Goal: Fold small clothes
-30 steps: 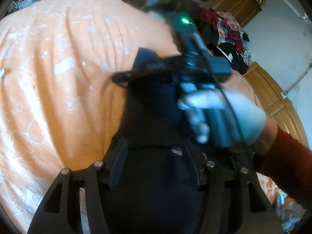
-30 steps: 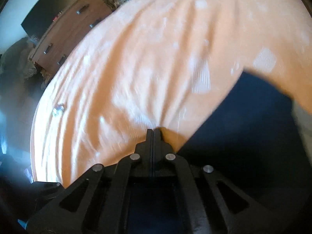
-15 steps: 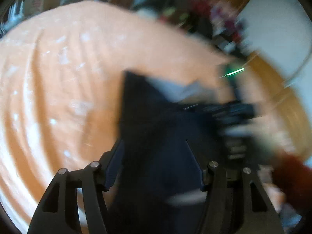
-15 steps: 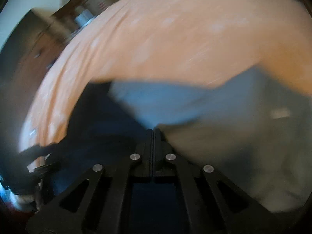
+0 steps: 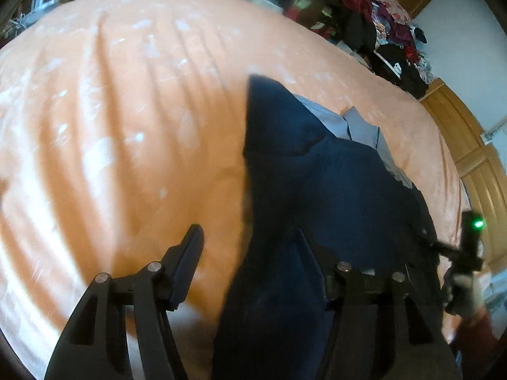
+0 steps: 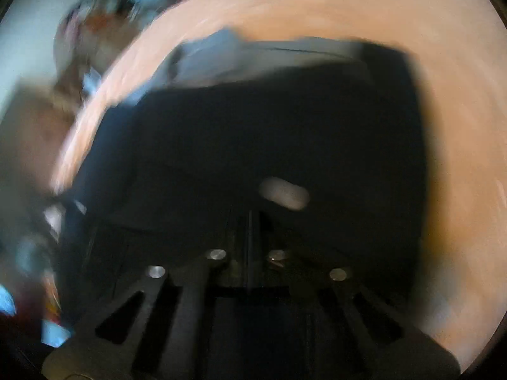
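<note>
We see shorts (image 5: 332, 183) on bed (image 5: 126, 126) | left gripper (image 5: 253, 240) spread over them | right gripper (image 6: 250, 221) pressed together, pinching shorts | left view alone shows clothes pile (image 5: 380, 22)

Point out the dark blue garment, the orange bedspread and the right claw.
dark blue garment (image 5: 342, 183), left wrist view, on its upper dark panel.
orange bedspread (image 5: 126, 120), left wrist view, on a bare wrinkled stretch left of the garment.
right claw (image 6: 250, 218), right wrist view, at its closed fingertips over the garment.

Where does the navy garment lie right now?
The navy garment lies on the orange bedsheet, right of centre in the left wrist view, reaching under the left tool.
</note>
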The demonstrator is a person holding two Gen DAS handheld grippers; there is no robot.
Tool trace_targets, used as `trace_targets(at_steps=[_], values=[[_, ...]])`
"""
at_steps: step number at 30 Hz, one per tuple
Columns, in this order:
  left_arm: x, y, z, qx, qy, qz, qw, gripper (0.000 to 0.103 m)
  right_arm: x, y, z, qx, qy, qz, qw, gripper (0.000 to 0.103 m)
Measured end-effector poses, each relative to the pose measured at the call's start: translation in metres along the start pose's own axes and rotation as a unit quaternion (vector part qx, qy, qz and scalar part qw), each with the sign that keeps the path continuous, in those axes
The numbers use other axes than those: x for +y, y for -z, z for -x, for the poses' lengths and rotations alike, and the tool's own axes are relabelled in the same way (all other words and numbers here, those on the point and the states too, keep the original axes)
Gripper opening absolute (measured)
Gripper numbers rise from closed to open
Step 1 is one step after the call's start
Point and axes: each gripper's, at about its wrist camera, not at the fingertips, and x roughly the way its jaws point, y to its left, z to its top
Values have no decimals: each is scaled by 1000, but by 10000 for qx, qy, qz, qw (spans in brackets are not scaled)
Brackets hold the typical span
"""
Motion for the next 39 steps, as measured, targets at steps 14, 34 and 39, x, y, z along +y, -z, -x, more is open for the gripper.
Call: trace_targets(at_steps=[14, 34, 39], values=[[21, 133, 119, 338, 1195, 151, 9921, 67, -44, 226, 160, -37, 22, -710, 9975, 70], [-3, 187, 132, 561, 1273, -232, 9900, 66, -13, 255, 129, 246, -911, -374, 9948, 58], [-8, 199, 135, 771, 1214, -481, 9884, 65, -15, 251, 124, 330, -947, -413, 9941, 58]])
